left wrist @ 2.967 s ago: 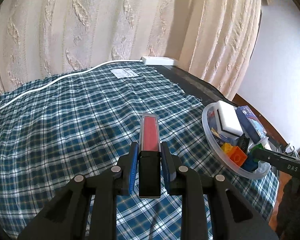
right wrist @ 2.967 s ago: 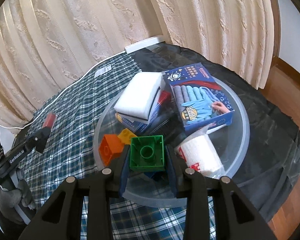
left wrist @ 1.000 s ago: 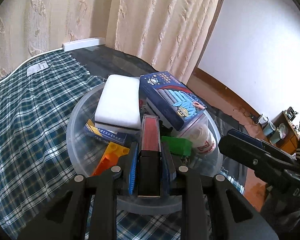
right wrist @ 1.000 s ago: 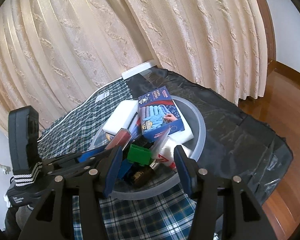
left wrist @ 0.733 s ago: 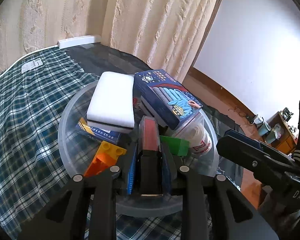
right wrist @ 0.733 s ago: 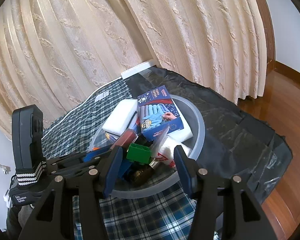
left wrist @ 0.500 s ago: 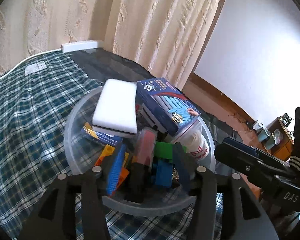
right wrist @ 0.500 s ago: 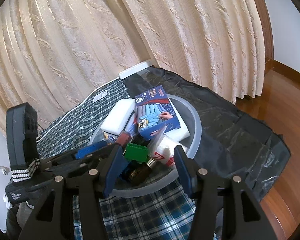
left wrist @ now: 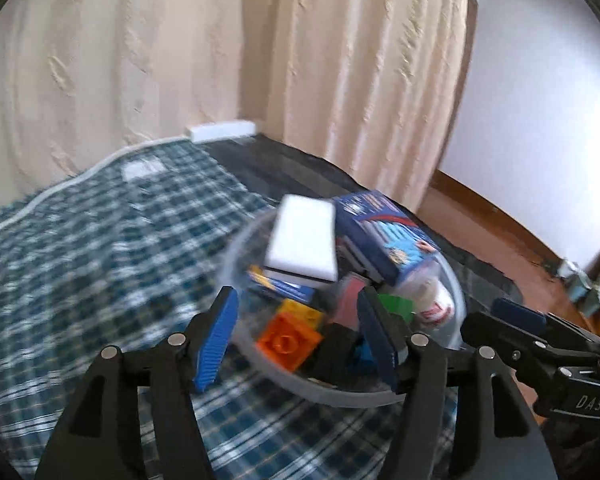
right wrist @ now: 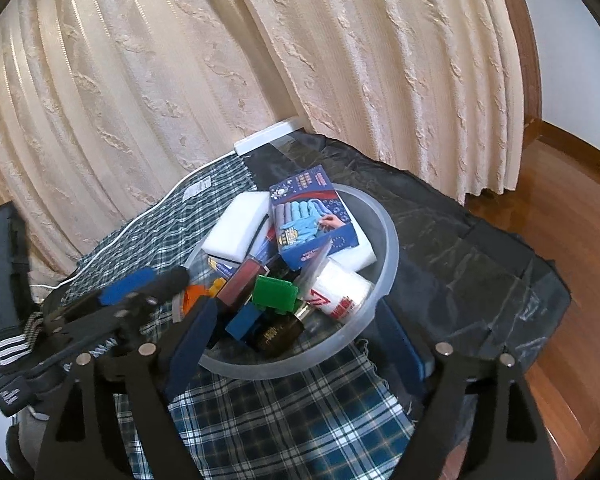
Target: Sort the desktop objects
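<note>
**Clear bowl holds nearly everything**

Checked blue cloth (right wrist: 284, 420) covers most of the tabletop, with a dark sheet (right wrist: 480, 264) on the far side. No loose things lie on the cloth that I can see, so the sorting looks close to done.

On the cloth sits the clear plastic bowl (right wrist: 388, 240). It is the one place where all the small things are piled, which is likely why both tools point at it.

The left gripper (left wrist: 296, 336) hangs over the near rim of the bowl. Its jaws are opening, and nothing is pinched between its blue pads. The red tube (left wrist: 350, 300) lies in the bowl just ahead of them, leaning on the other things. My guess is that it was just let go there. This view is blurry, so small details are hard to tell.

The right gripper (right wrist: 296, 352) waits at the near edge of the bowl. Its jaws are opening too, and they are spread wide and empty.

Inside the bowl, the white sponge (right wrist: 238, 224) rests on top at the back, beside the blue glove box (right wrist: 312, 216), which tilts against the pile. Below them is a white roll with red letters (right wrist: 340, 292). The red tube is long and thin with a dark end. Next to it sit a green brick (right wrist: 276, 292), an orange brick (left wrist: 288, 336), a blue brick (right wrist: 244, 320) and a small dark jar (right wrist: 278, 332).
</note>
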Tool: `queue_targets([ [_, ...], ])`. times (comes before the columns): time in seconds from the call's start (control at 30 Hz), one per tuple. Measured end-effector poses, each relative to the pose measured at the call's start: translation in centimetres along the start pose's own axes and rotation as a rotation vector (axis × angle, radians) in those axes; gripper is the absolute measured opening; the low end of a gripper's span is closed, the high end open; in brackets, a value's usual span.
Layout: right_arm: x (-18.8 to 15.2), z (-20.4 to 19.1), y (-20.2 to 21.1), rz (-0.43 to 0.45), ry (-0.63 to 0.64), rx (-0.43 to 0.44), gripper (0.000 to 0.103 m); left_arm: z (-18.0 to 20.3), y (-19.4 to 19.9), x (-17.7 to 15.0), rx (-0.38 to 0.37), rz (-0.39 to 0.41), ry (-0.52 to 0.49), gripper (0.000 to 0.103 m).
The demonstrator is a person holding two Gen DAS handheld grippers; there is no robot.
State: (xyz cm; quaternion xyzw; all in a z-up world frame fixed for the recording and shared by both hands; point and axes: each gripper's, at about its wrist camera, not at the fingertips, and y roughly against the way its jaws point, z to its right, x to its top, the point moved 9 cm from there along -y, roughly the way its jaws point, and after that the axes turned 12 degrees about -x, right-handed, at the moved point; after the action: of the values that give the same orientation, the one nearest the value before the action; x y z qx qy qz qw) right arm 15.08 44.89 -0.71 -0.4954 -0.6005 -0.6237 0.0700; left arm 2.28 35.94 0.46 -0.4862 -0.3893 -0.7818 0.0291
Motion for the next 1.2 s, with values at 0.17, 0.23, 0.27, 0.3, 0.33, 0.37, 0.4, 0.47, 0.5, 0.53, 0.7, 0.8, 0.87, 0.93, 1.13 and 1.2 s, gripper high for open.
queue_targets([
  [0.17, -0.6, -0.4, 0.1, -0.017, 0.003, -0.001, 0.102, -0.6, 2.3, 0.5, 0.087, 0.068, -0.033, 0.078],
  [0.23, -0.7, -0.7, 0.5, -0.004, 0.011, -0.01, 0.103, -0.9, 3.1, 0.6, 0.108, 0.094, -0.031, 0.079],
  [0.27, -0.8, -0.8, 0.6, -0.003, 0.018, -0.019, 0.103, -1.1, 3.5, 0.6, 0.116, 0.102, -0.022, 0.08],
  [0.3, -1.0, -0.9, 0.7, -0.004, 0.023, -0.026, 0.103, -1.3, 3.9, 0.4, 0.125, 0.105, -0.008, 0.08],
  [0.33, -1.0, -1.0, 0.8, -0.004, 0.024, -0.031, 0.103, -1.5, 4.1, 0.2, 0.134, 0.105, 0.005, 0.08],
  [0.37, -1.1, -1.1, 1.0, -0.003, 0.025, -0.033, 0.103, -1.8, 4.3, 0.0, 0.142, 0.104, 0.017, 0.08],
  [0.4, -1.3, -1.3, 1.2, -0.001, 0.026, -0.036, 0.103, -2.1, 4.5, -0.2, 0.15, 0.102, 0.026, 0.08],
  [0.47, -1.6, -1.5, 1.4, -0.004, 0.031, -0.039, 0.103, -2.6, 5.1, -0.7, 0.166, 0.096, 0.037, 0.08],
  [0.5, -1.8, -1.7, 1.6, -0.007, 0.036, -0.043, 0.103, -2.9, 5.4, -0.9, 0.173, 0.092, 0.042, 0.08],
  [0.53, -2.0, -1.8, 1.7, -0.008, 0.039, -0.047, 0.103, -3.0, 5.7, -1.1, 0.179, 0.092, 0.046, 0.08],
  [0.7, -2.8, -2.8, 2.2, -0.019, 0.061, -0.055, 0.103, -3.2, 8.0, -1.6, 0.186, 0.121, 0.042, 0.08],
  [0.8, -3.0, -3.7, 3.2, -0.001, 0.085, -0.053, 0.103, -3.0, 9.3, -1.8, 0.188, 0.134, 0.039, 0.08],
  [0.87, -2.9, -4.1, 3.9, 0.014, 0.093, -0.051, 0.103, -2.8, 10.0, -1.8, 0.187, 0.143, 0.036, 0.08],
  [0.93, -3.0, -4.5, 4.6, 0.03, 0.102, -0.051, 0.103, -2.4, 10.7, -1.9, 0.187, 0.15, 0.03, 0.08],
  [1.13, -3.5, -4.5, 5.7, 0.045, 0.105, -0.054, 0.103, -1.0, 12.1, -2.0, 0.193, 0.149, 0.009, 0.08],
  [1.2, -3.6, -4.3, 5.9, 0.047, 0.106, -0.057, 0.103, -0.5, 12.3, -2.1, 0.197, 0.146, 0.003, 0.08],
])
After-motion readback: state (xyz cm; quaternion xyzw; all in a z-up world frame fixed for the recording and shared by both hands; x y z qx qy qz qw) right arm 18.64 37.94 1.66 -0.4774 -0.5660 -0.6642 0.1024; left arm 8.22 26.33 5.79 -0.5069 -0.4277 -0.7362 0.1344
